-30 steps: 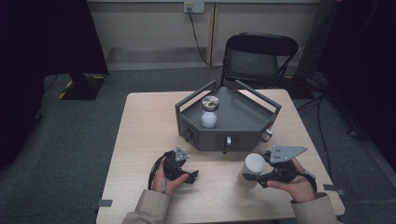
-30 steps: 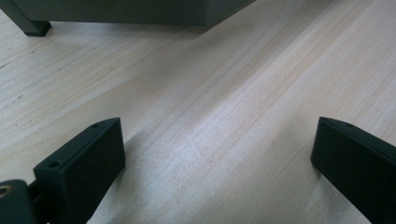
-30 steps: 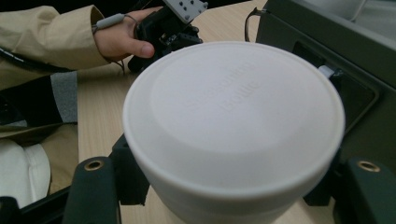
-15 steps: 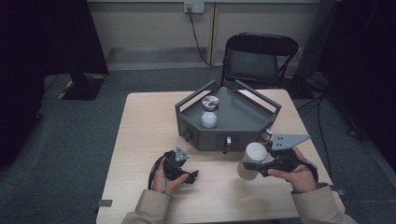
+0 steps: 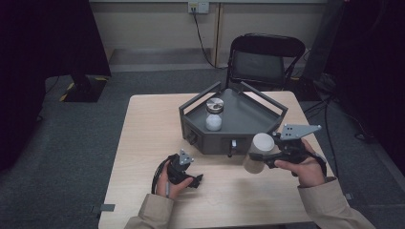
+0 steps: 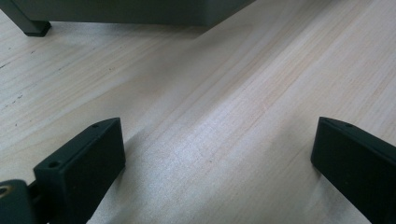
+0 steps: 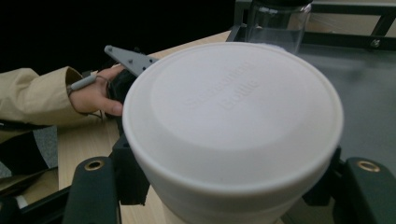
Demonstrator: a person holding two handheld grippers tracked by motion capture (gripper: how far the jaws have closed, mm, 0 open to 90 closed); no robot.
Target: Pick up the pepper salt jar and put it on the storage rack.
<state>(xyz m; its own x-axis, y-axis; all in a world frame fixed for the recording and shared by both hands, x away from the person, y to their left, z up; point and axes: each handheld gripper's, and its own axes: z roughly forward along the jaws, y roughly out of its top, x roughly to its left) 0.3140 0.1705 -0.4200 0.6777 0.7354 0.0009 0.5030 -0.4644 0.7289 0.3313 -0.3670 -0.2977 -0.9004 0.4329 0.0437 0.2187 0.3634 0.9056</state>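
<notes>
A bottle with a wide white lid [image 5: 262, 143] hangs off the table, just in front of the grey tray's [image 5: 210, 138] right front corner. My right gripper [image 5: 265, 156] is shut on its body below the lid. In the right gripper view the white lid [image 7: 233, 112] sits between the two black jaws of the right gripper [image 7: 229, 198]. A glass jar with a metal cap [image 5: 214, 114] stands inside the tray and is also in the right gripper view as the jar [image 7: 278, 21]. My left gripper [image 5: 195, 179] rests on the table, open, with bare wood between the jaws of the left gripper [image 6: 219, 163].
The grey tray has raised rails and small knobs on its front wall. The wooden table [image 5: 148, 133] has free room left of the tray and along its front edge. A black folding chair [image 5: 265, 62] stands behind the table. The person's left hand [image 7: 93, 98] lies on the tabletop.
My right gripper has lifted the white-lidded bottle up off the table and a little toward the tray. The left gripper has stayed where it was.
</notes>
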